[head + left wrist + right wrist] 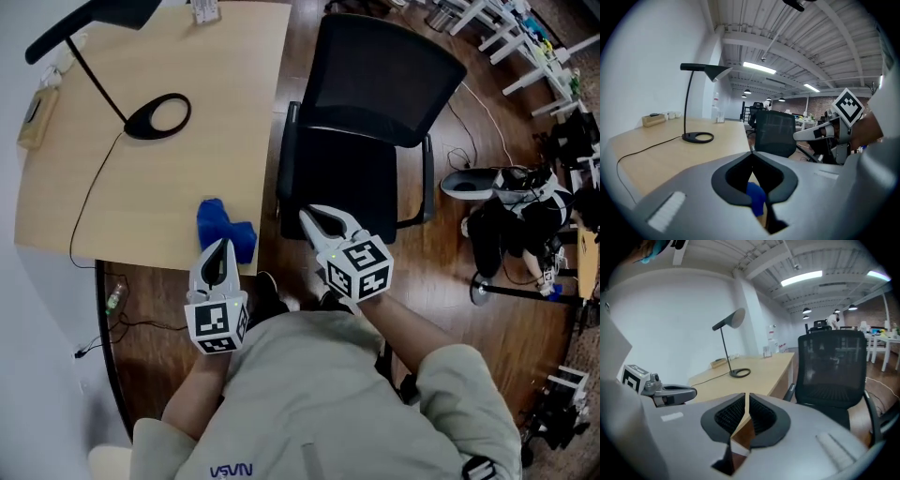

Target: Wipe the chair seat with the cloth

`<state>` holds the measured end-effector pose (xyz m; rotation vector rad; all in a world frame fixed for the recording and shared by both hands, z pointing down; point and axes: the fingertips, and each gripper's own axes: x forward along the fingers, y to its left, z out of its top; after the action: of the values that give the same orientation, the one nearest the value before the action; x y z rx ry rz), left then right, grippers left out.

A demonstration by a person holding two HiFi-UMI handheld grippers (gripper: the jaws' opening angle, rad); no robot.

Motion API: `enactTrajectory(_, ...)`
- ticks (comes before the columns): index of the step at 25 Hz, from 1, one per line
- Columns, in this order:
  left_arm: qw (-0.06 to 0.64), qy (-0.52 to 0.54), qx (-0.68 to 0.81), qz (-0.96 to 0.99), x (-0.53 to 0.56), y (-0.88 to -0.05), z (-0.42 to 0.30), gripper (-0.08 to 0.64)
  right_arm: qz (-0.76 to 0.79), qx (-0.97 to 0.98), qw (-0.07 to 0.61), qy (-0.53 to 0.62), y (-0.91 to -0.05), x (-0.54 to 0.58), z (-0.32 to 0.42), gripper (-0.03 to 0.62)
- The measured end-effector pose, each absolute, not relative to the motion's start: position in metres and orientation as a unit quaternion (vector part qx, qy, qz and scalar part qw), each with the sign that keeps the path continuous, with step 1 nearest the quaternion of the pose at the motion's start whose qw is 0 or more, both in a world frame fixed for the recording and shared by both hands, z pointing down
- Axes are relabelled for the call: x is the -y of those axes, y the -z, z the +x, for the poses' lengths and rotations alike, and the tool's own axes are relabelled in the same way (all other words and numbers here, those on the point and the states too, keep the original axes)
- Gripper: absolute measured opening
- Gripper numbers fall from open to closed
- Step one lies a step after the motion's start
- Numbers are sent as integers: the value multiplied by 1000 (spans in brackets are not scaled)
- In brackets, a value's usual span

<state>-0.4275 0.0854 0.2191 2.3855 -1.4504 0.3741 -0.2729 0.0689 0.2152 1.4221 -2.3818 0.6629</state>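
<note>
A: Looking for the cloth (225,230) first: blue, crumpled, lying on the worktop (225,94) just left of the chair (375,103), at the corner nearest the chair seat (342,178).

B: Touching the chair?

A: No, apart from it. Rests only on the wood, close to the worktop edge that faces the chair.

B: And the left gripper (219,247)?

A: Hovers left of the chair too, on the near side of the cloth, tip over the cloth's near edge. Fingers closed tip to tip. Shows a bit of blue through the oval gap behind the tips, yet seems to grip nothing. Cannot tell whether touching the cloth.

B: Right gripper (307,217)?

A: Points at the front left corner of the chair seat, from above. Fingers almost together, a thin slit between, nothing in the slit.

B: Seat itself?

A: Black, under a black mesh back, drawn up beside the worktop.

B: Further out from the chair?

A: Black desk lamp (157,116) with a ring base on the worktop, well left of the chair back, with its cable (94,187) trailing away from the chair. White furniture legs (525,47) on the wooden floor (450,272), well right of the chair.
</note>
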Motion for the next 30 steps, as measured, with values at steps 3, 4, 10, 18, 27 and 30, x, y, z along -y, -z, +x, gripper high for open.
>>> enactTrajectory(3, 144, -125, 483, 855, -90, -196, -388, 5, 542, 806, 103, -215, -188, -83, -225, 0)
enactTrajectory(4, 139, -123, 475, 860, -93, -188, -373, 5, 554, 801, 93, -207, -179, -90, -211, 0)
enactTrajectory(10, 110, -105, 439, 886, -127, -148, -284, 3, 604, 777, 69, -163, -139, -152, -134, 0)
enactTrajectory(18, 76, -95, 409, 905, -198, -114, -192, 3, 630, 766, 48, -117, -98, -250, -60, 0)
enactTrajectory(27, 71, -95, 442, 889, -278, -108, -157, 3, 616, 780, 29, -107, -96, -338, -22, 0)
enactTrajectory(30, 65, -88, 443, 890, -285, -103, -147, 3, 615, 782, 29, -99, -94, -338, -14, 0)
